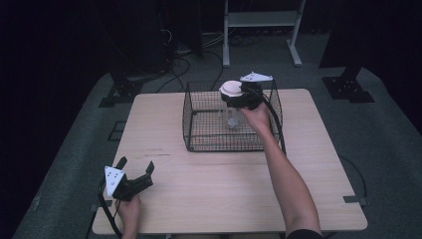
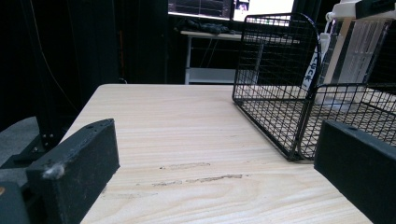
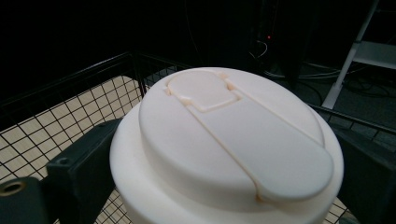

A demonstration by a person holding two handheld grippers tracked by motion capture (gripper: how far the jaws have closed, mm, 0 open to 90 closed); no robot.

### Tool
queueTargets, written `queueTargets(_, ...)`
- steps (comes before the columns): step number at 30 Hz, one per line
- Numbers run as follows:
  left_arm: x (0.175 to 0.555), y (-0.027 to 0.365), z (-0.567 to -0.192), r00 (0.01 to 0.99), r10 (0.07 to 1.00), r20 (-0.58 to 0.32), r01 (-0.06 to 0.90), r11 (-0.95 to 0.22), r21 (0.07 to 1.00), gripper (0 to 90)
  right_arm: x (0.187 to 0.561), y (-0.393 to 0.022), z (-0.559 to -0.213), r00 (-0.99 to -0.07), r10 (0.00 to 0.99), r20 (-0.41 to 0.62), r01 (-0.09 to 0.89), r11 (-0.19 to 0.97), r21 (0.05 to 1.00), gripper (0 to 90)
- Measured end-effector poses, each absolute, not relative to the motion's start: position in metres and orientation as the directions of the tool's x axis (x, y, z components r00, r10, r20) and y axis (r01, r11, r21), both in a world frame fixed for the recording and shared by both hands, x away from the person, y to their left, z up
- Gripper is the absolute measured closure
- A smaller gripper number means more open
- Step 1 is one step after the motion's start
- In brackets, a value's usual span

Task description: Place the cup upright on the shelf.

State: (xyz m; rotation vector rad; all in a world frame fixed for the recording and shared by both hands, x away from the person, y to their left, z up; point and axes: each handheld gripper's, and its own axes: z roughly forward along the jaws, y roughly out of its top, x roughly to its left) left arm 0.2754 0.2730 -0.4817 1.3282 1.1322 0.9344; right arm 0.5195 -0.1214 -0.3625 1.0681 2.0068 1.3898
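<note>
One table [image 1: 224, 189]. One wire basket [image 1: 199, 142]. One bottle with white lid [image 1: 231, 88]. Two grippers: left gripper [image 1: 135, 167], right gripper [image 1: 234, 97].

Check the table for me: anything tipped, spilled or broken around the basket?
Nothing stands out. The wire basket sits square on the table, the right gripper holds the white-lidded bottle upright over it, and the left gripper rests open near the table's front-left corner.

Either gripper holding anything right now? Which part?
The right gripper grips a clear bottle just under its cream lid, over the wire basket. The left gripper is open, empty.
</note>
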Motion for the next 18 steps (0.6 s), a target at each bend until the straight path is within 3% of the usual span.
queueTargets(18,0.275,0.273,-0.482,0.232,0.969,-0.084,0.104,0.061,0.993,0.0,0.522,-0.120,-0.374,-0.595,0.803,0.036,0.357,0.224,0.907,4.3)
